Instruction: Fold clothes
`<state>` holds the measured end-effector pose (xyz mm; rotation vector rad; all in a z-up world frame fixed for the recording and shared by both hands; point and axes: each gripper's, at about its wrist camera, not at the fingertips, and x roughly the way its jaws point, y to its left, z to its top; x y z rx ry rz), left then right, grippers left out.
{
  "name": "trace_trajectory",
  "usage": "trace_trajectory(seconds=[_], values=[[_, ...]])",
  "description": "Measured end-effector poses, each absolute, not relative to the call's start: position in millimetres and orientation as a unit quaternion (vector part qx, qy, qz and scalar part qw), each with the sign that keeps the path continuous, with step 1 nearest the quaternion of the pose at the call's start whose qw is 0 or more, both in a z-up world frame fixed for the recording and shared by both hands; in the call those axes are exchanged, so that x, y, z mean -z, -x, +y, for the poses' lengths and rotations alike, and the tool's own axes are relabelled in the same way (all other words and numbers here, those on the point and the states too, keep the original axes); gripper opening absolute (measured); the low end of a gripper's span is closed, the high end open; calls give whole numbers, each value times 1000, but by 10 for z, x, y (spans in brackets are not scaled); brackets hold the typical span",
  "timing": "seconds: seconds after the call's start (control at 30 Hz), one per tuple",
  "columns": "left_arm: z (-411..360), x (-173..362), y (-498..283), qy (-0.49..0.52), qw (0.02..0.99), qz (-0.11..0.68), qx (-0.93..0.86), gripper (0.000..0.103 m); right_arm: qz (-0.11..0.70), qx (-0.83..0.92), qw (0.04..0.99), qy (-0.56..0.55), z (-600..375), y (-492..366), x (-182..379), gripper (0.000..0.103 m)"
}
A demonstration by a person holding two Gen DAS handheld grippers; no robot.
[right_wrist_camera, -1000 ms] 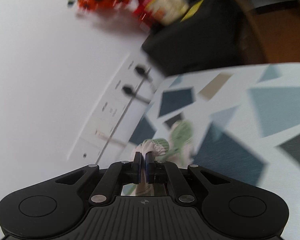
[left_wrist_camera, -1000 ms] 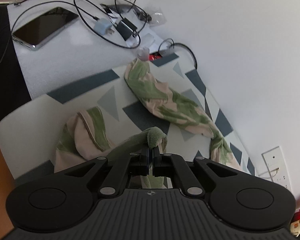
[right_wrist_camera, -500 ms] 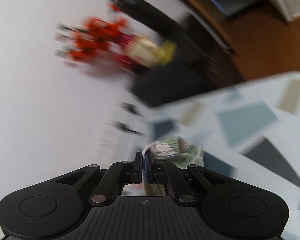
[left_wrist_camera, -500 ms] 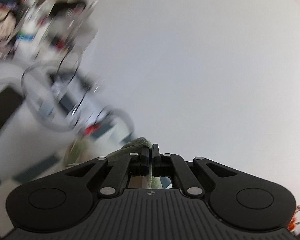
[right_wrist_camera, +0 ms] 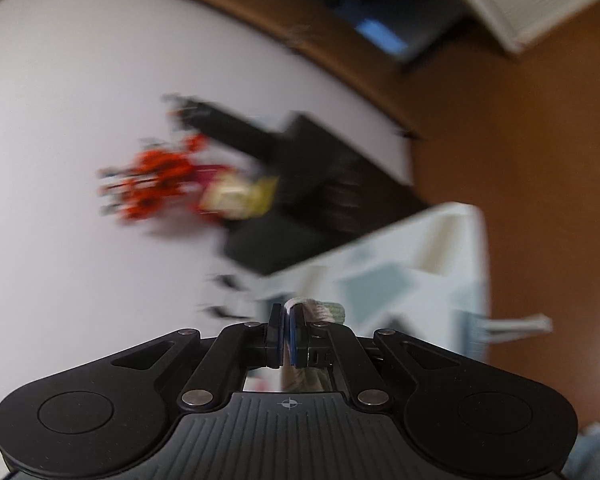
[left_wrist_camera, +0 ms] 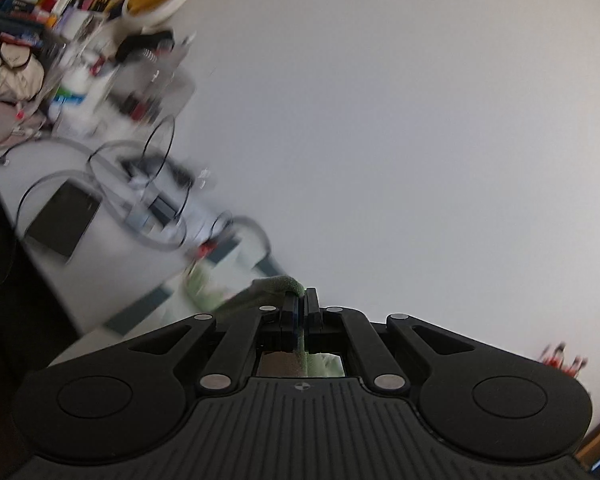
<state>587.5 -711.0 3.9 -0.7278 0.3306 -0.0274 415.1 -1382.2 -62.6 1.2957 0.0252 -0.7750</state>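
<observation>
The garment (left_wrist_camera: 276, 284), a green-and-pale patterned piece, was pinched at two points and no fold could be seen in it, so I judged the folding barely begun: it had to be spread, laid flat and doubled over. The left gripper (left_wrist_camera: 300, 304) had its jaws closed tight on a green hem that bulged just above and to the left of the fingertips, with more cloth trailing beneath them. The right gripper (right_wrist_camera: 287, 320) was likewise closed hard on a pale ribbed edge that poked out just past and to the right of its tips.

Ahead of the left fingers stood bare white wall (left_wrist_camera: 420, 140). Off to their left, the desk (left_wrist_camera: 8, 184) carried a dark tablet (left_wrist_camera: 62, 222), looping cables (left_wrist_camera: 156, 152) and bottles, worth avoiding. Beyond the right fingers the patterned table (right_wrist_camera: 428, 256) ended at a rounded corner, with brown floor (right_wrist_camera: 540, 200) past it; blur hid the rest.
</observation>
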Motion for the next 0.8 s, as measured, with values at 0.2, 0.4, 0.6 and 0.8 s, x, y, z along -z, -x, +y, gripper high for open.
trace_trajectory(seconds=[0.2,0.4,0.6,0.8], values=[[-7189,-205,-5936,353,924,137,50,2,32,356,722,-592,-13811,-4114,840,2],[-7321,-443,-6324,350,928,117,49,2,31,323,743,-586,-13881,-4505,617,2],[-7573,-528,-7199,340,934,112,14,2,37,299,771,-561,-13984,-5325,415,2],[-8001,-160,-8365,275,941,187,-56,3,66,334,775,-532,-14117,-6096,657,3]])
